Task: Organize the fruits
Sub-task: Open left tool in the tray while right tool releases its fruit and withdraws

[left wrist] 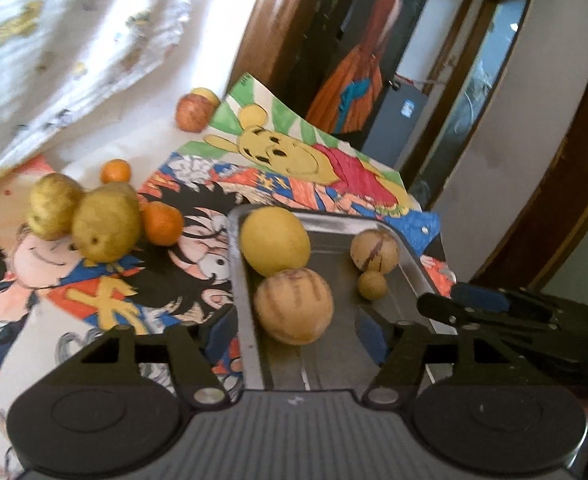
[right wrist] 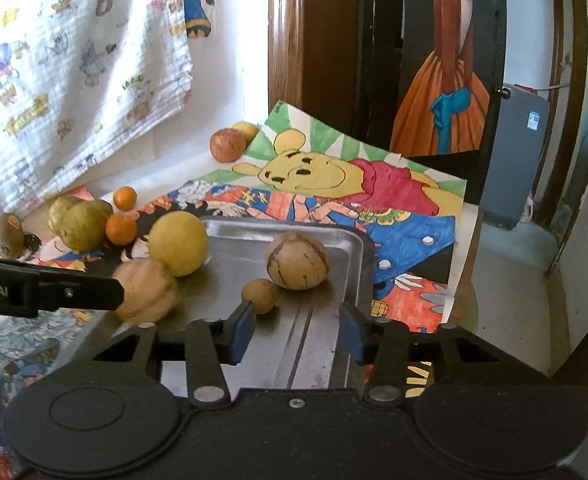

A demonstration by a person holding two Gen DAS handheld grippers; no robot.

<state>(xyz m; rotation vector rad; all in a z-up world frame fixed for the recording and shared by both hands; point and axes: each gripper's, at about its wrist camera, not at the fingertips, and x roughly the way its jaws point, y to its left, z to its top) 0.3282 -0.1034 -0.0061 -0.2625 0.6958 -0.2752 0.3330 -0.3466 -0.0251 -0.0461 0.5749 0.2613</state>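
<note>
Here we are holding both grippers over the metal tray (right wrist: 357, 248), each with its fingers spread apart and gripping nothing. The left gripper (left wrist: 294, 330) is hovering just before the large striped melon (left wrist: 294, 306), which lies between its fingers. The right gripper (right wrist: 297, 330) is facing the small tan fruit (right wrist: 260, 295), just beside its left finger pad (right wrist: 242, 330).

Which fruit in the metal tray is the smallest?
The little tan ball beside the striped fruit; the yellow one and the other striped one are far bigger.
</note>
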